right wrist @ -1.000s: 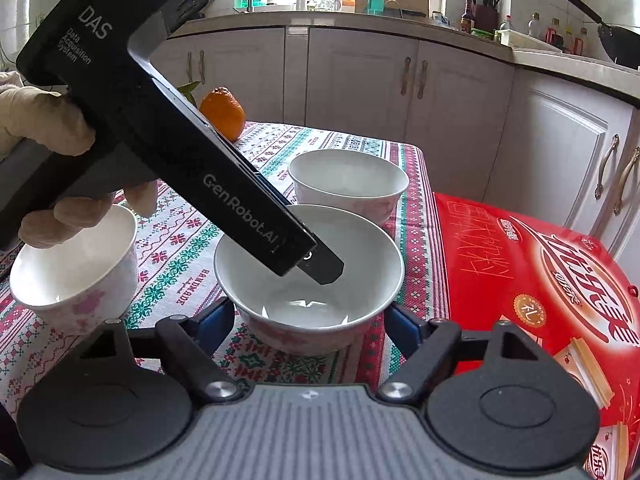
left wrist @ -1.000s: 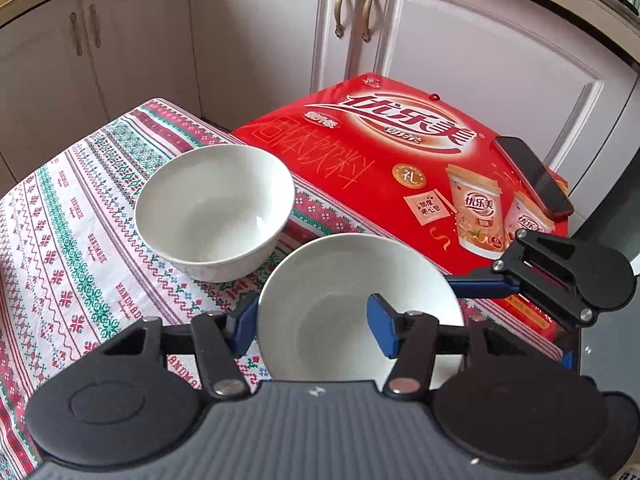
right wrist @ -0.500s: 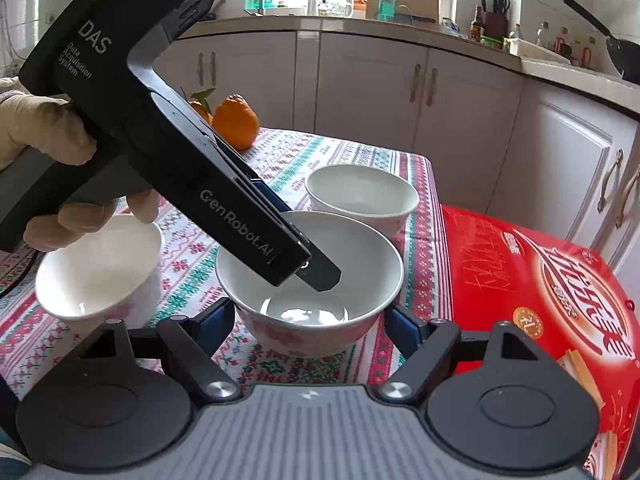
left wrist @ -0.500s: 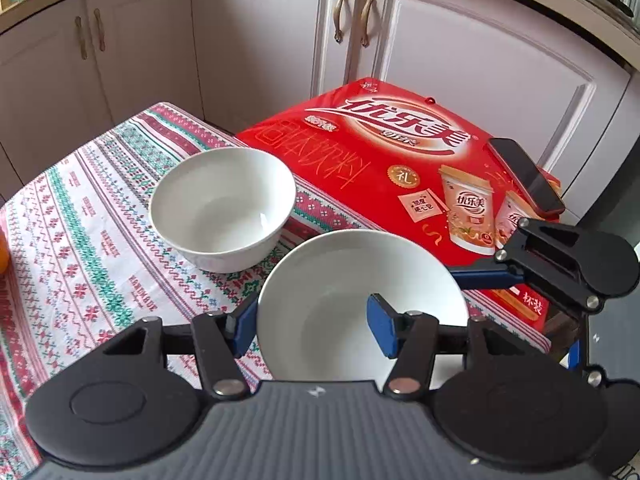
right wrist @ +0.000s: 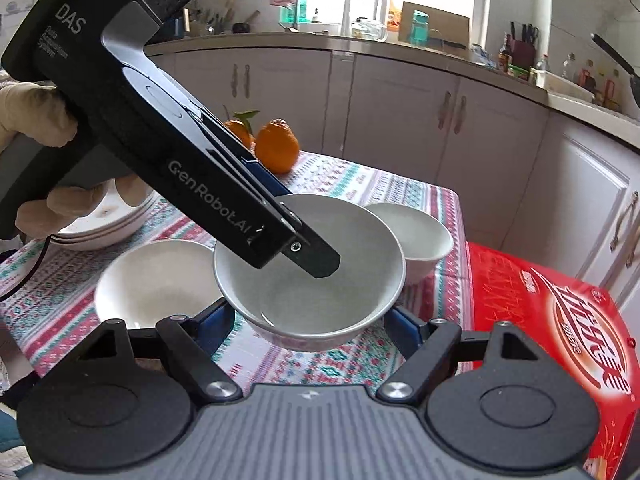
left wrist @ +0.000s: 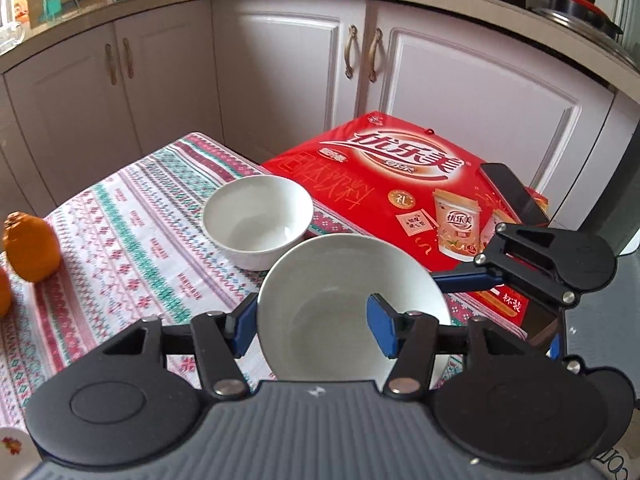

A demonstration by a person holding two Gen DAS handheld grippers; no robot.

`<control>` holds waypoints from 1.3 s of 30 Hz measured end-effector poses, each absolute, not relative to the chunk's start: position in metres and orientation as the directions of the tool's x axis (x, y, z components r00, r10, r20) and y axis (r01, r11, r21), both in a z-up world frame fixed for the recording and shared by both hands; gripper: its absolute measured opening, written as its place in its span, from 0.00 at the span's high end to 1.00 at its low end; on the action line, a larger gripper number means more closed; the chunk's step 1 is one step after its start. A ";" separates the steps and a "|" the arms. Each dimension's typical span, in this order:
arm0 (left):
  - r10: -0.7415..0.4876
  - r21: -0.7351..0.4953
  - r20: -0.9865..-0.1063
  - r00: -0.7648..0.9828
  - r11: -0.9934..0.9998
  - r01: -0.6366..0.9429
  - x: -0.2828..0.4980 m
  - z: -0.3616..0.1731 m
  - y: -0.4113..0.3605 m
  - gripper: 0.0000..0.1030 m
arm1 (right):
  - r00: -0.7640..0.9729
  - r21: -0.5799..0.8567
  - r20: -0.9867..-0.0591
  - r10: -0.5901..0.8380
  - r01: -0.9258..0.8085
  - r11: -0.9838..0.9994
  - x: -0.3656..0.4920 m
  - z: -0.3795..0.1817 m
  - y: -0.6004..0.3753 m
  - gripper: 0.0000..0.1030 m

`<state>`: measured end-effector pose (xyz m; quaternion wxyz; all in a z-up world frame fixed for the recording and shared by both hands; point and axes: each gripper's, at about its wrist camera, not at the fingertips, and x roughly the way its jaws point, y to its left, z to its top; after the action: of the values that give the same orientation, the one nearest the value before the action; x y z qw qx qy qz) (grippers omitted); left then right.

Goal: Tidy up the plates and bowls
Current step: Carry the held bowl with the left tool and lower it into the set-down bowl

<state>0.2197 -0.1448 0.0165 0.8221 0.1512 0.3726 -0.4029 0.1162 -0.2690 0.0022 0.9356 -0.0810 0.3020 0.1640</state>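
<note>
We have lifted the white bowl (right wrist: 308,280) off the worktop (left wrist: 120,232); our left tongs (left wrist: 312,330) pinch its rim, right tongs (right wrist: 308,326) clasp its sides.

Colours and patterns on the table and the grippers.
White bowl (left wrist: 352,304) in black left gripper (left wrist: 312,326) with blue pads; plain white second bowl (left wrist: 258,220); tablecloth (left wrist: 132,216) banded red, green and white; red carton (left wrist: 400,176) with white lettering; orange fruit (left wrist: 32,246); black phone (left wrist: 512,192); white cabinets (left wrist: 280,68).
</note>
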 end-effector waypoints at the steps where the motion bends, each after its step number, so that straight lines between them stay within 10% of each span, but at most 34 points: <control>1: -0.549 -0.050 -0.731 0.405 0.635 0.771 0.218 0.018 -0.140 0.45 | 0.762 -0.051 -0.590 0.265 -0.363 0.931 0.115 0.003 -0.266 0.17; 39: -0.498 -0.112 -0.739 0.454 0.755 0.646 0.192 -0.008 -0.043 0.45 | 0.636 -0.002 -0.659 0.401 -0.535 0.845 0.108 -0.002 -0.190 0.17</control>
<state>0.1922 -0.0426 -0.0085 0.8476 0.0929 0.3987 -0.3375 0.1079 -0.1903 -0.0023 0.8990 -0.0990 0.3380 0.2604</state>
